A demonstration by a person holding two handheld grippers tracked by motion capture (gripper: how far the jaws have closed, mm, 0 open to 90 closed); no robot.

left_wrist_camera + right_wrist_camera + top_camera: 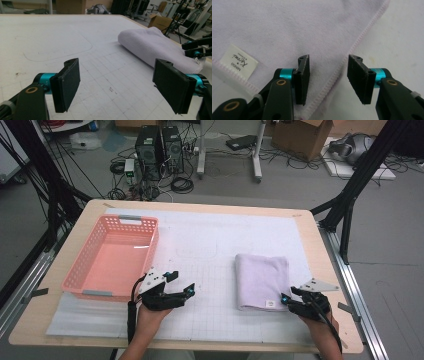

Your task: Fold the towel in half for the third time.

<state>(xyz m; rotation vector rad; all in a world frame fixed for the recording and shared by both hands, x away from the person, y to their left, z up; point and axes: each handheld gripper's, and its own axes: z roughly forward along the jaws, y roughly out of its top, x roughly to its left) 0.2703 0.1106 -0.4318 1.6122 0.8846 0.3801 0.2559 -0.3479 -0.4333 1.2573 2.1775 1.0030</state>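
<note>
While both hand-held grippers sat low over the near half of the table (320, 270), the folded lavender towel (262, 280) lay flat on the white gridded mat (215, 315), right of centre and well apart from the pink plastic basket (112, 257) that stood at the mat's left side. The right gripper (289, 298) was at the towel's near right corner, its jaws parted with a clear gap between them and nothing pinched. In the right gripper view the right gripper (328, 72) looked straight down on that corner: the towel's stitched hem (352, 50) ran diagonally through the gap between the two black pads, the left pad over cloth and the right pad over bare mat, and whether either pad touched the fabric could not be told. A small white brand label (239, 61) was sewn at the towel's edge, just beside the left jaw. The left gripper (181, 282) was beside the basket's near right corner, pointing toward the towel, its jaws spread wide and empty. In the left gripper view the left gripper (116, 82) framed open gridded mat between its pads, with the towel (155, 47) lying farther off as a soft rounded fold, and the right gripper's (186, 48) black tips reached in at that towel's far end.
</note>
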